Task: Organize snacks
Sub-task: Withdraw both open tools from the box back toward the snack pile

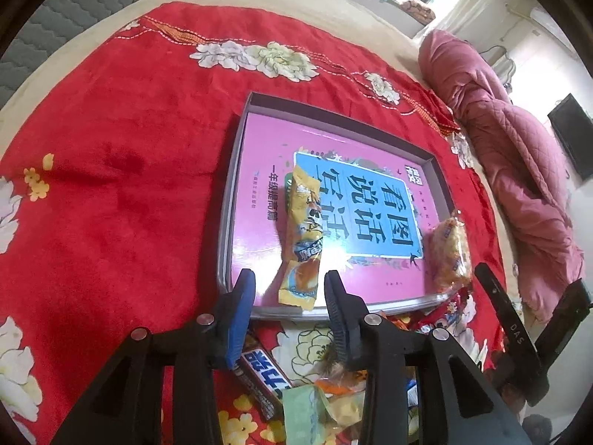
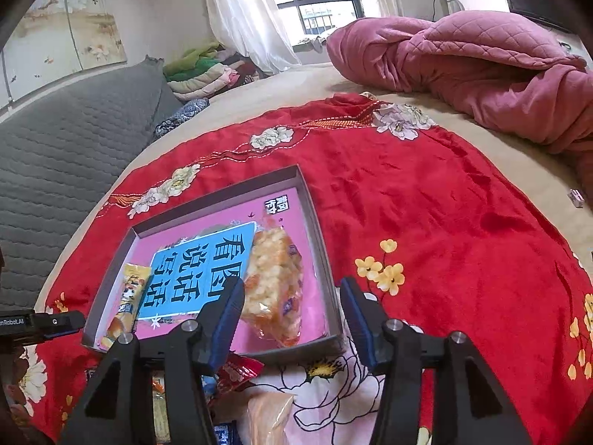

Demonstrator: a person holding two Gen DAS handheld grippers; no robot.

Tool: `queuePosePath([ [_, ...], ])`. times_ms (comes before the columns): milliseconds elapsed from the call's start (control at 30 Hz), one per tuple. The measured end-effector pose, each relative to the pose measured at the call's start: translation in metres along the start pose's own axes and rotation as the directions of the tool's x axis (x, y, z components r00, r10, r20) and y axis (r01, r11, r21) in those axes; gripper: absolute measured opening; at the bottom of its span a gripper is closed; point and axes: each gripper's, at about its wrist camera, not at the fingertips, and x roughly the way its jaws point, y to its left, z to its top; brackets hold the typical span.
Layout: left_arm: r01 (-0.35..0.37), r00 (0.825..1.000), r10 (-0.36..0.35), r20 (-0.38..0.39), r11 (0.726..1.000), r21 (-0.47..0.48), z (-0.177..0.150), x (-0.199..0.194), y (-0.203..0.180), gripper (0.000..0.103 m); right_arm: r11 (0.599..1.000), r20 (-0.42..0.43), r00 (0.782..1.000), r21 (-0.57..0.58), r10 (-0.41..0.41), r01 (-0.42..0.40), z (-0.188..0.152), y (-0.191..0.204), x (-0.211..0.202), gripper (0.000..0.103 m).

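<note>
A shallow box (image 1: pixel 237 170) with a pink and blue printed bottom lies on a red flowered cloth (image 1: pixel 111 148) spread over a bed, and two snacks are already in it: a long yellow packet (image 1: pixel 302 237) along the middle-left and a clear bag of puffed rice cake (image 2: pixel 274 285) against the right side. The left gripper (image 1: pixel 290 289) hangs just short of the box's near edge with its fingers spread wide, holding nothing; the yellow packet's near end shows in the gap between them, but neither pad touches it. The right gripper (image 2: pixel 292 304) is likewise wide open and empty, poised over the near right corner of the box, with the rice cake bag lying beyond its left finger. The snacks not yet sorted sit in a loose heap on the cloth just in front of the box, under both grippers: a dark bar with white lettering (image 1: pixel 265 378), a pale green wrapper (image 1: pixel 307 411), a red packet (image 2: pixel 239 369) and a tan bag (image 2: pixel 268 415). The step in hand looks to be fetching the next one from that heap. To do it well, each gripper should probably drop back toward the heap, pick a piece lying on top and free of its neighbours, close across its narrow width rather than its crinkly end, and lift clear of the box wall before setting it beside the two already placed, not on top of them.
</note>
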Motion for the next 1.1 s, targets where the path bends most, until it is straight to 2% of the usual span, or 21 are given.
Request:
queuePosePath([
  [133, -0.002, 1.0, 0.002, 0.01, 1.0, -0.001, -0.002, -0.007, 0.001, 0.04, 1.0, 0.011, 1.0, 0.002, 0.006, -0.006, 0.0, 0.0, -0.005, 0.055],
  [200, -0.003, 1.0, 0.003, 0.014, 1.0, -0.001, -0.003, -0.01, 0.002, 0.04, 1.0, 0.015, 1.0, 0.003, 0.012, -0.012, 0.0, 0.0, -0.008, 0.06],
  [467, -0.004, 1.0, 0.004, 0.024, 1.0, -0.002, -0.01, -0.02, 0.005, 0.04, 1.0, 0.028, 0.999, 0.009, 0.029, -0.029, -0.001, 0.003, -0.025, 0.061],
  [600, -0.012, 1.0, 0.012, 0.027, 1.0, -0.002, -0.013, -0.024, 0.008, 0.04, 0.999, 0.029, 0.999, 0.018, 0.033, -0.034, -0.001, 0.004, -0.031, 0.068],
  [1100, -0.045, 0.999, 0.045, 0.007, 0.999, 0.011, -0.031, -0.033, 0.015, 0.041, 0.999, -0.013, 0.999, 0.008, 0.038, -0.038, -0.01, 0.019, -0.054, 0.068],
])
